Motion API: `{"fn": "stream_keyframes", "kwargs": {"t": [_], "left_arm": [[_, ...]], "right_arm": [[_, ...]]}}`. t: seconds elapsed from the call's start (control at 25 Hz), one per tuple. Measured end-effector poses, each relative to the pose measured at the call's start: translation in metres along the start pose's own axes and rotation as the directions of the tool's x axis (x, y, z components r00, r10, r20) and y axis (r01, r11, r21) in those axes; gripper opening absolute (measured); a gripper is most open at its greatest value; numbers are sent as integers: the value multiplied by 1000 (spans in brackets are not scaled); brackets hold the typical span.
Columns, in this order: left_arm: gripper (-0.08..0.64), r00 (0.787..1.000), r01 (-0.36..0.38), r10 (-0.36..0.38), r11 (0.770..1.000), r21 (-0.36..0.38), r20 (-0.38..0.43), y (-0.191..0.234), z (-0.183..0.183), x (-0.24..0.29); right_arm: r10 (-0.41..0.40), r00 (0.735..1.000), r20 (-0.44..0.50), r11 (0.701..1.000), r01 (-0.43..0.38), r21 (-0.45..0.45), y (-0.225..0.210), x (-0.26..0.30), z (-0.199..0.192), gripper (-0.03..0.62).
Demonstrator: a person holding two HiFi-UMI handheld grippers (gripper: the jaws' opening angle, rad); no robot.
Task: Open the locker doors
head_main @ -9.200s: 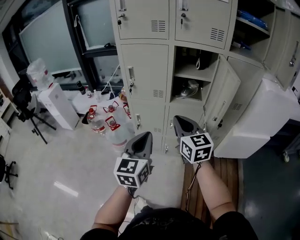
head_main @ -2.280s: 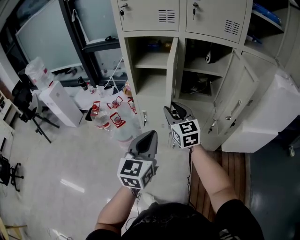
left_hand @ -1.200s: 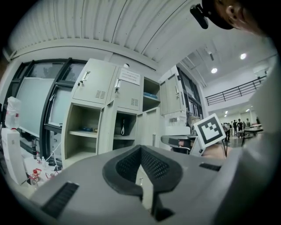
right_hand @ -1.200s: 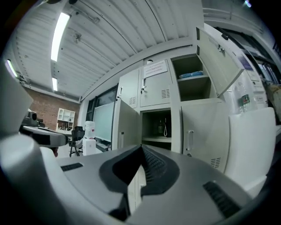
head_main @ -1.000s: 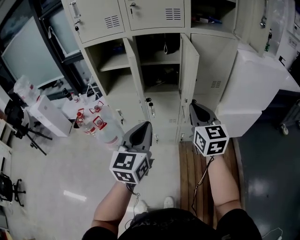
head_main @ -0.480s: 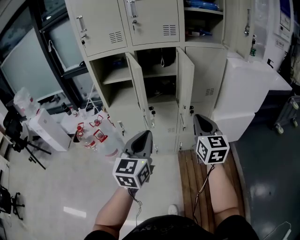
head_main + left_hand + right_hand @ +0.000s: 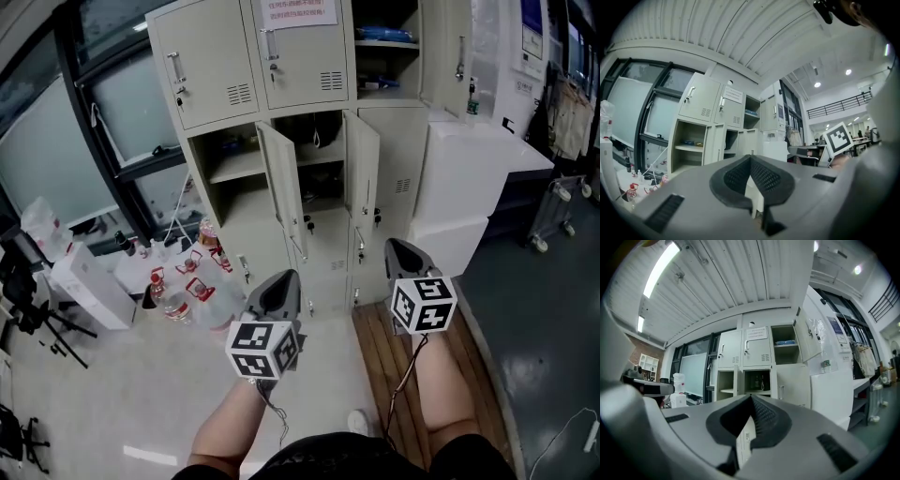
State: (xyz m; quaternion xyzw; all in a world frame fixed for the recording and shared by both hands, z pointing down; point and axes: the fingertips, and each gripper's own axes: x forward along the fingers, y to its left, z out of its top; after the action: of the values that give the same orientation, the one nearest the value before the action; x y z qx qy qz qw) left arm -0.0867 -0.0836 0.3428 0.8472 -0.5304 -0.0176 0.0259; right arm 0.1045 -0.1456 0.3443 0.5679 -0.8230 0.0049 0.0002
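- Lockers [image 7: 309, 141] stand ahead of both claws, well apart from them.
- Middle row: two doors standing open, left door [image 7: 281, 183] and right door [image 7: 364, 178], both edge-on to the head view.
- Top row: two closed upper doors [image 7: 202, 61]; the bay to their right is open, shelf showing.
- Left gripper [image 7: 284, 278] and right gripper [image 7: 397, 246]: both claws pressed together, nothing pinched.
- Floor left of the locker base: at least three red-capped water jugs [image 7: 192, 281].
- White box [image 7: 464, 183] sits just beside the lockers' right side.
- Slatted wooden board [image 7: 412, 347] lies below the right gripper.
- Left gripper view only: the right gripper's marker cube [image 7: 839, 138] and a balcony railing [image 7: 832, 104].
- Right gripper view only: ceiling strip light [image 7: 661, 263].
- Head view only: the board.
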Motion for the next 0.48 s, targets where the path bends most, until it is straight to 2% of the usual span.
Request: {"fn": "stream_keyframes", "kwargs": {"t": [0.32, 0.48], "left_arm": [[-2, 999, 38, -38, 998, -55, 3, 4, 1, -61], [-2, 998, 55, -54, 997, -58, 10, 5, 1, -85]], "right_arm": [[-45, 999, -8, 999, 44, -28, 50, -57, 2, 0], [-62, 998, -4, 997, 62, -35, 69, -79, 4, 0]]}}
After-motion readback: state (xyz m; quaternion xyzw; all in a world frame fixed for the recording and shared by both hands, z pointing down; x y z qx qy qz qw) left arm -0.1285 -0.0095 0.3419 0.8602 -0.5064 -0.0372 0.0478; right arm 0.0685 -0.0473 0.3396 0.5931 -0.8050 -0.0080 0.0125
